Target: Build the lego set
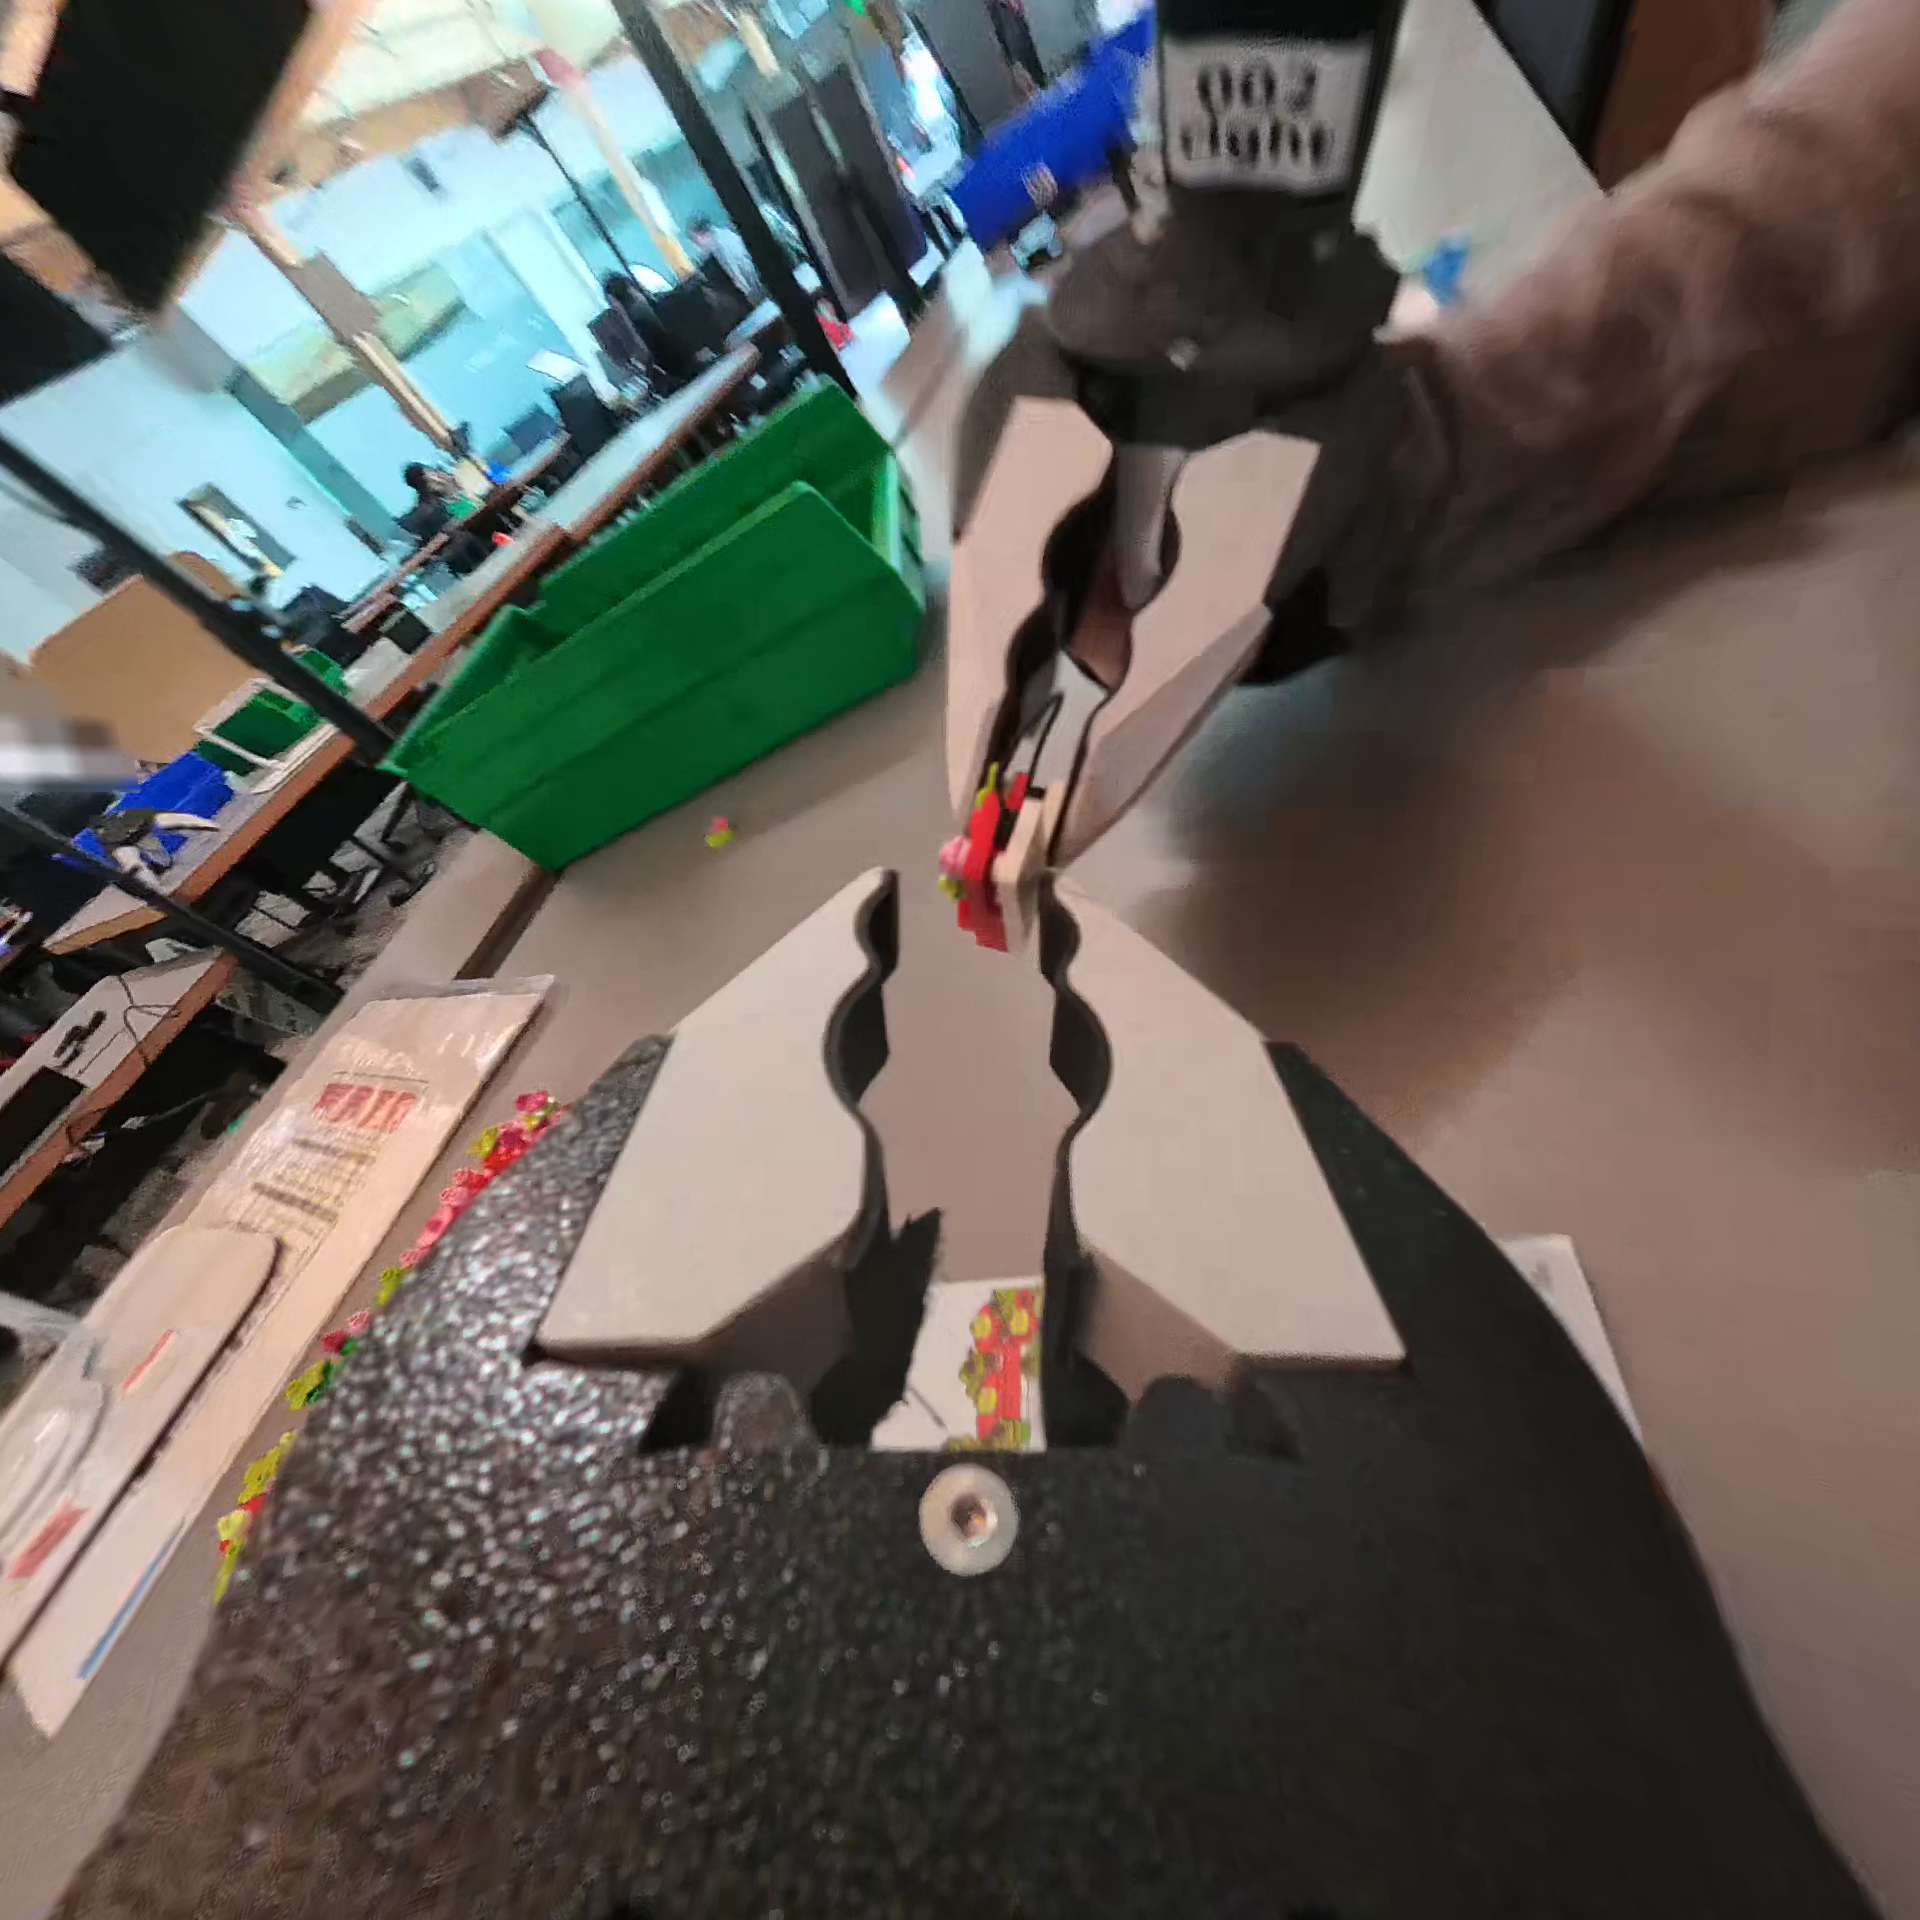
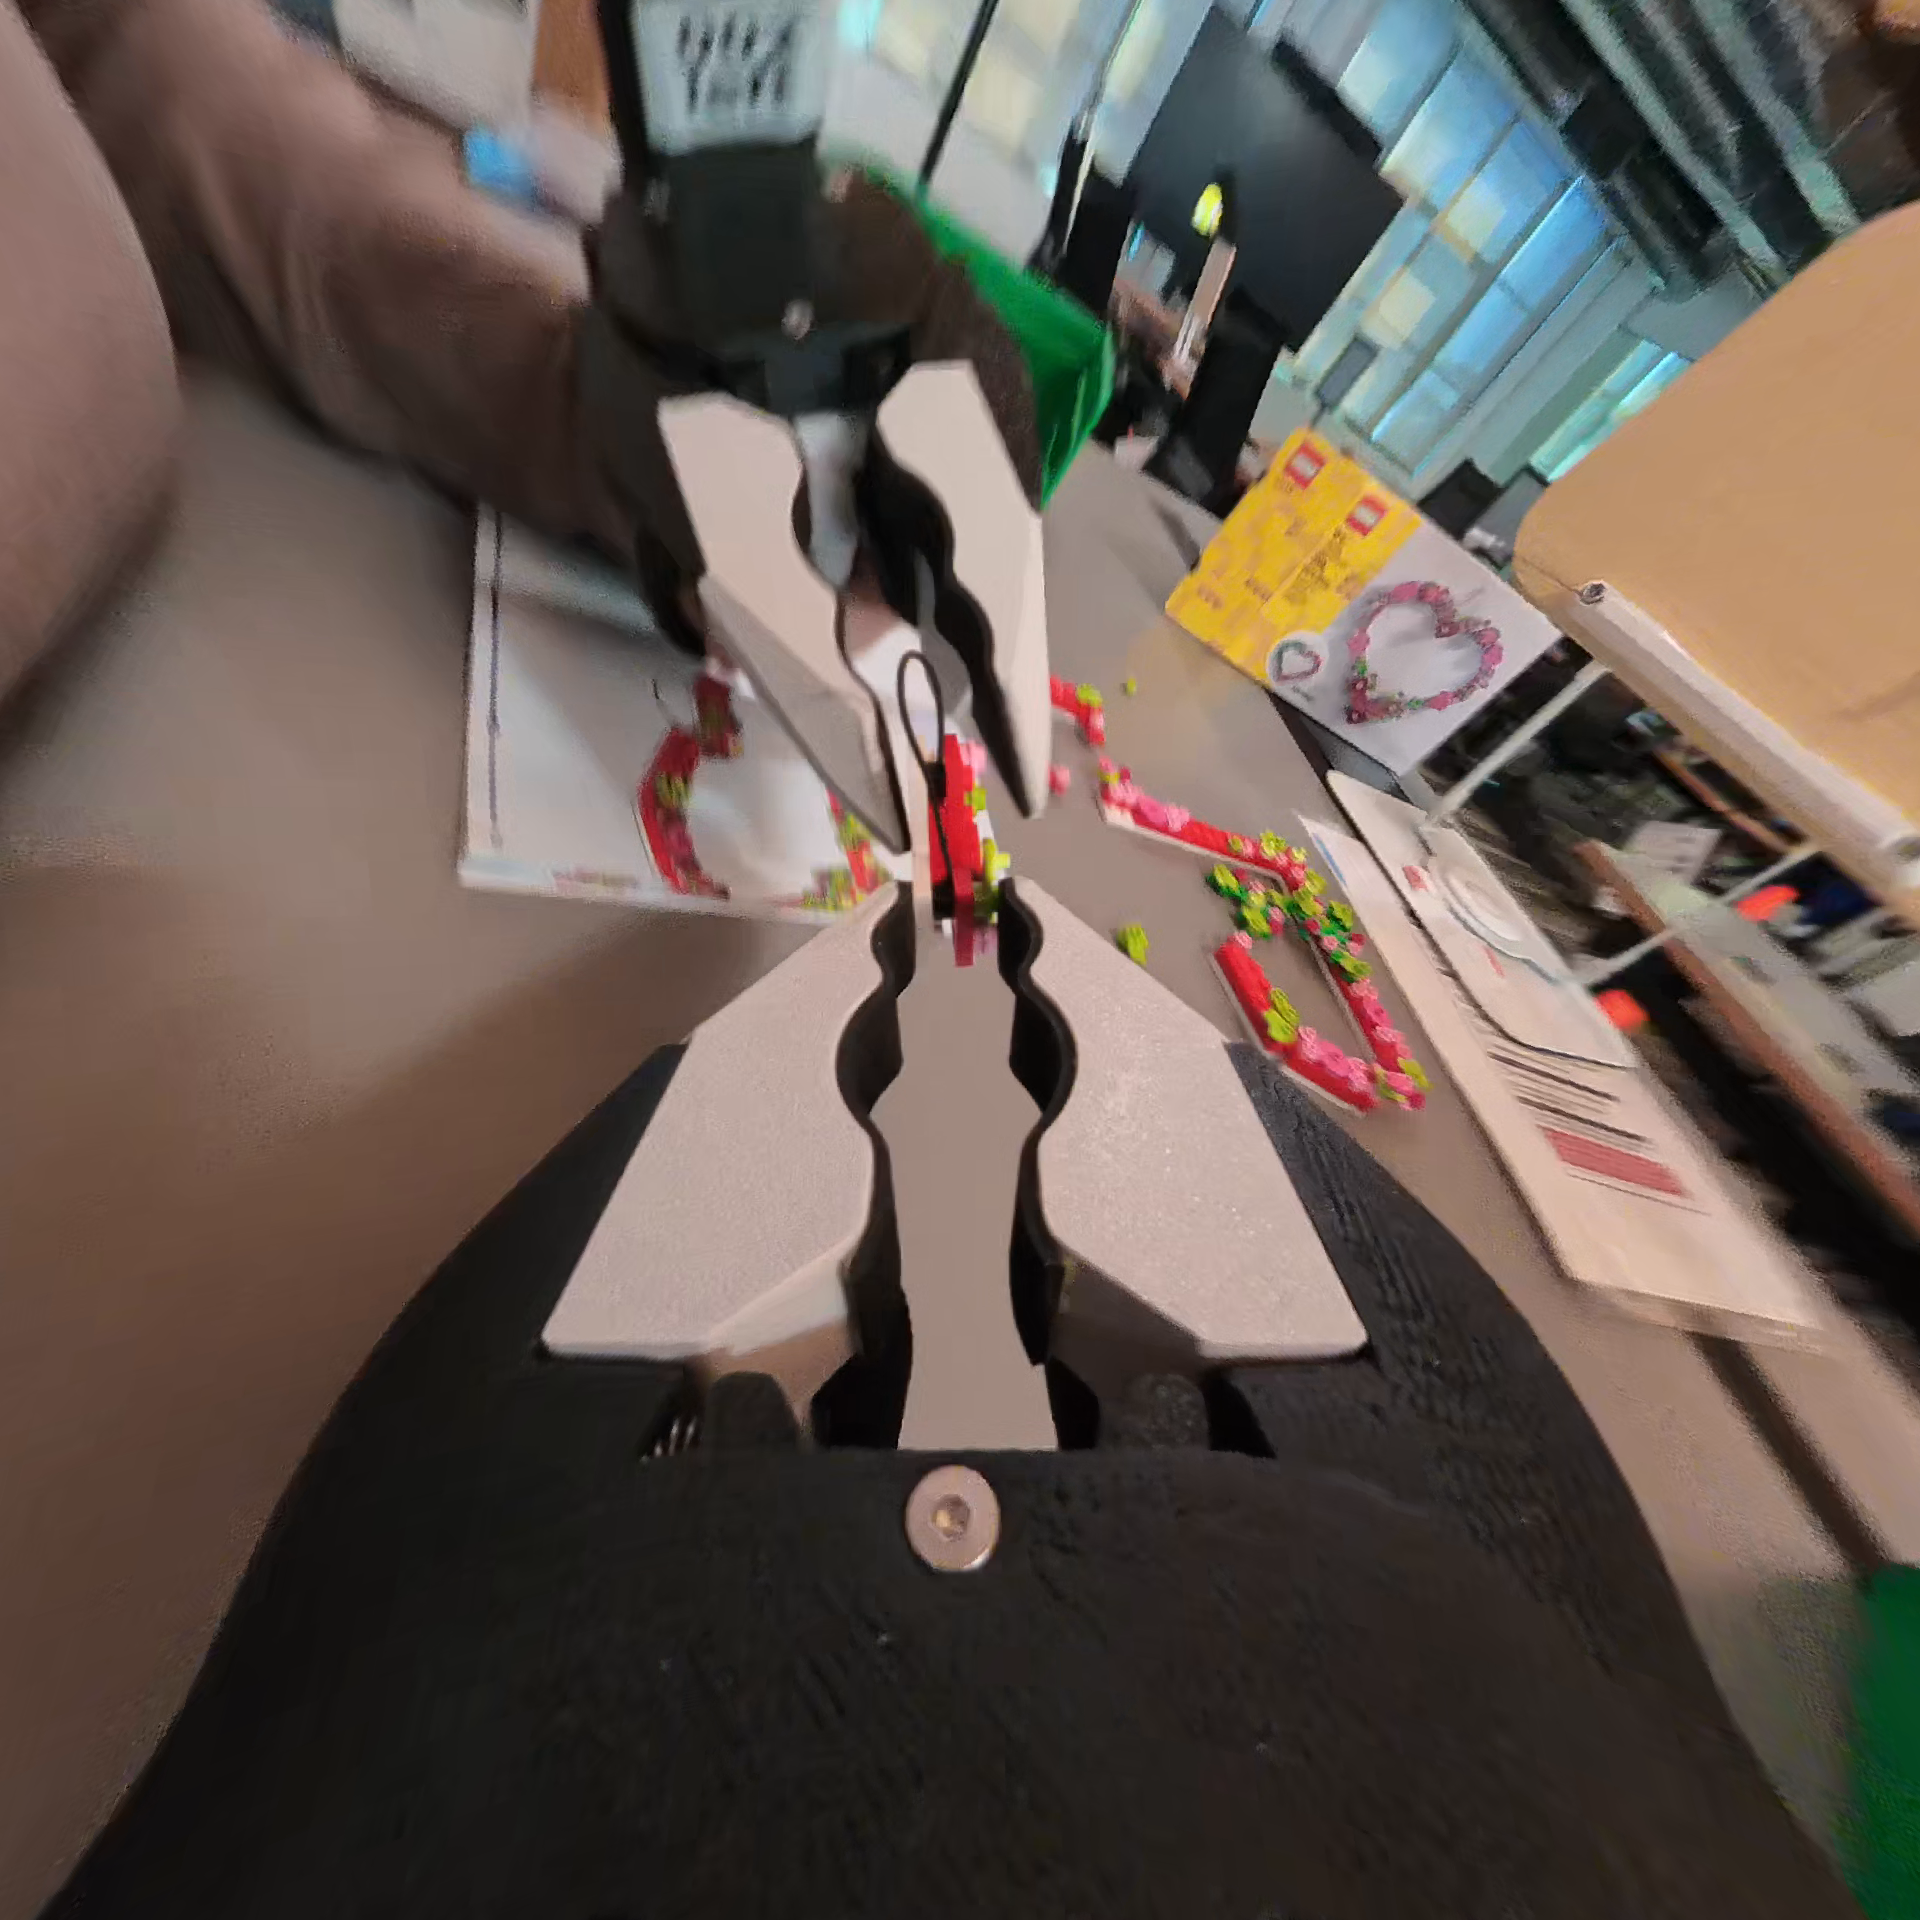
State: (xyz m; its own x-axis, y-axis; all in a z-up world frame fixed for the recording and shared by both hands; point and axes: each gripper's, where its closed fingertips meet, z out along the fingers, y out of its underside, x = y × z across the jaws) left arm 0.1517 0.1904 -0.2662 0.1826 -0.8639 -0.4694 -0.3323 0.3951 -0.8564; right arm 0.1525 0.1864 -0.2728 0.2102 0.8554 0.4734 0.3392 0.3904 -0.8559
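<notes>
A small red, pink and lime lego piece with a white plate [image 1: 982,862] is held upright above the grey table. My right gripper [image 2: 958,902] is shut on it [image 2: 954,831]. In the left wrist view the right gripper [image 1: 1023,826] comes down from above, held by a sleeved arm. My left gripper [image 1: 968,888] is open, with its tips on either side of the piece's far end. It also shows from the opposite side in the right wrist view [image 2: 956,821]. A partly built red and pink heart frame [image 2: 1320,997] lies on the table to the right.
An open instruction booklet [image 2: 582,790] lies under the left gripper. The yellow set box [image 2: 1351,613] and paper sheets [image 2: 1558,1091] lie to the right. Green bins [image 1: 686,644] stand at the back. Loose small pieces [image 2: 1132,940] lie scattered. The table edge [image 1: 499,914] is on the left. Left and right tips are no more than a few centimetres apart.
</notes>
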